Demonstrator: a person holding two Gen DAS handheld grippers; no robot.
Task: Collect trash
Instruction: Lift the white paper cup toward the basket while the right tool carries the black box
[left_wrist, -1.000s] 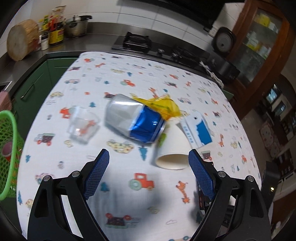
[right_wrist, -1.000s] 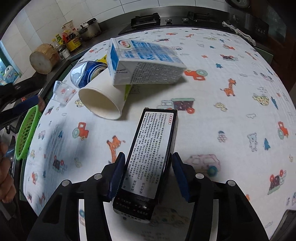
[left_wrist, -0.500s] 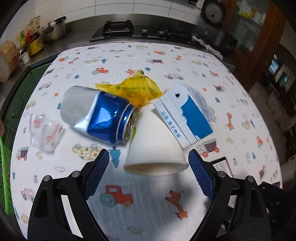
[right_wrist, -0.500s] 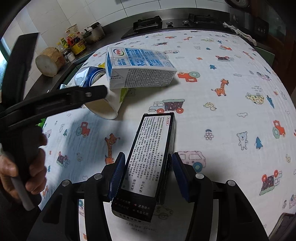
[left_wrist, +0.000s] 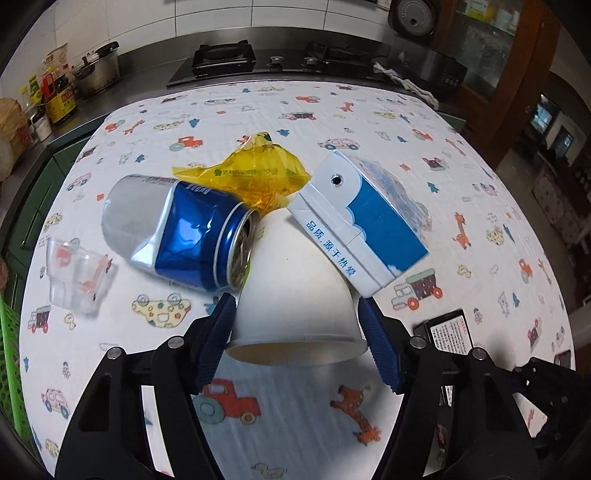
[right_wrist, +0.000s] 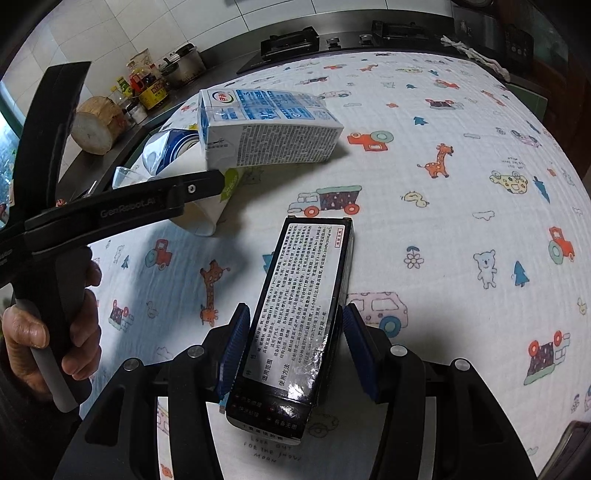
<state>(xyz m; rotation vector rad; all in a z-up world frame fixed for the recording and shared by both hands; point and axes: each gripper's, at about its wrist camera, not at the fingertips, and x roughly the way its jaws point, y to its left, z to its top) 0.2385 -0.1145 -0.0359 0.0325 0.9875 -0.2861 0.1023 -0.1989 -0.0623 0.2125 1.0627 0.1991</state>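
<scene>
A white paper cup (left_wrist: 295, 295) lies on its side on the patterned tablecloth, mouth toward me. My left gripper (left_wrist: 297, 341) is open, its fingers on either side of the cup's rim. Against the cup lie a dented blue can (left_wrist: 177, 229), a yellow wrapper (left_wrist: 251, 177) and a blue-white milk carton (left_wrist: 362, 221). A clear plastic cup (left_wrist: 77, 273) lies further left. My right gripper (right_wrist: 295, 350) is shut on a black box (right_wrist: 299, 314) with a white label. The carton (right_wrist: 266, 136) and the left gripper's arm (right_wrist: 110, 206) show beyond it.
A green basket (left_wrist: 11, 354) stands at the table's left edge. Behind the table are a gas stove (left_wrist: 258, 59), a pot (left_wrist: 98, 74), jars and a wooden block (right_wrist: 94, 125). A cabinet (left_wrist: 517, 44) stands at the back right.
My left gripper has moved forward and right, and its fingers have narrowed around the paper cup's rim. My right gripper still holds the black box, almost unmoved.
</scene>
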